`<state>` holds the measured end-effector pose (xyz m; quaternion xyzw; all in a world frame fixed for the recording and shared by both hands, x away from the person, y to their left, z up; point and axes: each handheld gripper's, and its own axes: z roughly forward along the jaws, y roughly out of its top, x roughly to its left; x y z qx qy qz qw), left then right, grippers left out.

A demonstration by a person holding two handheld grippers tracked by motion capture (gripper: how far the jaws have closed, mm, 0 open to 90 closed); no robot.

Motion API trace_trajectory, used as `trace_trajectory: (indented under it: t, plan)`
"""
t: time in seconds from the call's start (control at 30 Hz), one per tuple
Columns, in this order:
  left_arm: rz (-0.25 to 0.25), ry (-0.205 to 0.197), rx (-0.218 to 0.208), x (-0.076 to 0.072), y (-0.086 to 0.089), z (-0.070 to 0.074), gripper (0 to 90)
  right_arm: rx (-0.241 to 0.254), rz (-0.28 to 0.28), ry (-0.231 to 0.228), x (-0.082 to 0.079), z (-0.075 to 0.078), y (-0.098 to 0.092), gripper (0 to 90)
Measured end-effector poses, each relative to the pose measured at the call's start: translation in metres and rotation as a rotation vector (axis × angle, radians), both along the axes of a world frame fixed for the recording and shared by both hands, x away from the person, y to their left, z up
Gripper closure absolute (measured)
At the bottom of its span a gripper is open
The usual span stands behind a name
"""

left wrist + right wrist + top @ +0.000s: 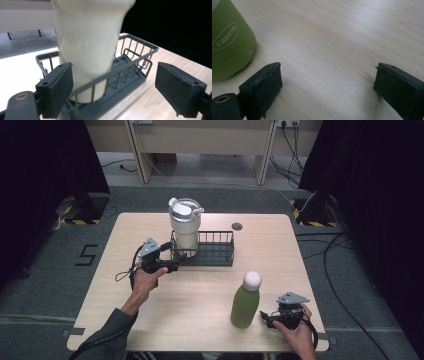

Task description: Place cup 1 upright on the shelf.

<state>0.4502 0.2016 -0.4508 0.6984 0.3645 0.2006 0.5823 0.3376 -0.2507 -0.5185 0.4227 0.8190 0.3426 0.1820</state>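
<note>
A pale wooden table [200, 290] stands between dark curtains. Nearest, the right gripper [280, 316] rests wide open and empty, just beside the green bottle [246, 301]. Farther off, the left gripper [172, 265], also wide open and holding nothing, faces the rack [216, 251] where the cream tumbler [185, 226] stands upright. The tumbler looks smooth, stiff and probably heavy; grip its narrow lower body. Its base is hidden behind the wires.

table [200, 290] | green bottle [245, 306] near front right edge
</note>
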Motion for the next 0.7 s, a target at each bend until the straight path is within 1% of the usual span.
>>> trace_trajectory:
  t: [0.17, 0.27, 0.37, 0.43, 0.7]
  plan:
    - [-0.006, 0.004, 0.033, -0.011, 0.003, -0.004, 14.6, 0.0, -0.001, 0.0, 0.0, 0.0, 0.0, 7.9]
    - [-0.01, 0.002, 0.043, -0.017, 0.006, -0.006, 14.6, 0.0, -0.001, 0.0, 0.0, 0.0, 0.0, 7.9]
    - [-0.017, 0.002, 0.04, -0.023, 0.007, -0.007, 14.6, 0.0, -0.001, 0.0, 0.0, 0.0, 0.0, 7.9]
    - [-0.018, -0.005, 0.047, -0.027, 0.008, -0.008, 14.6, 0.0, -0.002, -0.001, 0.0, 0.0, 0.0, 7.8]
    - [-0.03, -0.003, 0.063, -0.037, 0.012, -0.012, 14.6, 0.0, -0.003, 0.001, 0.0, 0.0, 0.001, 7.7]
